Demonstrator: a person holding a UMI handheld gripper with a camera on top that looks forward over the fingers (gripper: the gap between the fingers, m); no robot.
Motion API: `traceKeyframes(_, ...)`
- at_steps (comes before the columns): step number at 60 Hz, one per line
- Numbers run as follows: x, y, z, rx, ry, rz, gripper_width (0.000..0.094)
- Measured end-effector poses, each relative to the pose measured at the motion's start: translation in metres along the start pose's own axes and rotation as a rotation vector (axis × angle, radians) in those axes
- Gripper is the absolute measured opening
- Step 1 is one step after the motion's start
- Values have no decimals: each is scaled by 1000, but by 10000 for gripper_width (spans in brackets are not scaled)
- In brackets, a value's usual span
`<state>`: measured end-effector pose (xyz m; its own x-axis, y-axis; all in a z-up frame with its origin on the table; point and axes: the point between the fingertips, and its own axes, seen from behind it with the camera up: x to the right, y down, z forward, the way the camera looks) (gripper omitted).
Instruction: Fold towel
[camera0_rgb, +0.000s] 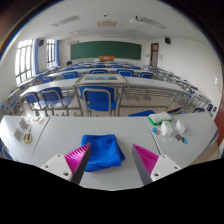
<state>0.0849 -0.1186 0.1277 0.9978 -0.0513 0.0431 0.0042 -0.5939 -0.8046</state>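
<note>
Gripper view looks across a white table (40, 135) into a classroom. Far left on the table lies a small pale item (26, 134), too small to tell what it is. Next comes the left finger with its magenta pad (78, 158), then the blue towel (101, 151) — crumpled in a loose heap on the table, just ahead of the fingers and nearer the left one, its edge close by that pad. The gripper (112, 160) is released: its fingers stand well apart with nothing pressed between them. The right finger's pad (146, 157) is clear of the towel. Farther right on the table sits a cluster of pale and green items (165, 124). Beyond the table stand rows of desks with blue chairs (97, 98), and a green chalkboard (105, 49) hangs on the far wall.
</note>
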Motion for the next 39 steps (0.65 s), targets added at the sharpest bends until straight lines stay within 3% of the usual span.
traceKeyframes(19, -64, 3, -148, 72, 33, -38, 848)
traceKeyframes(39, -67, 12, -211, 97, 54, -28, 848)
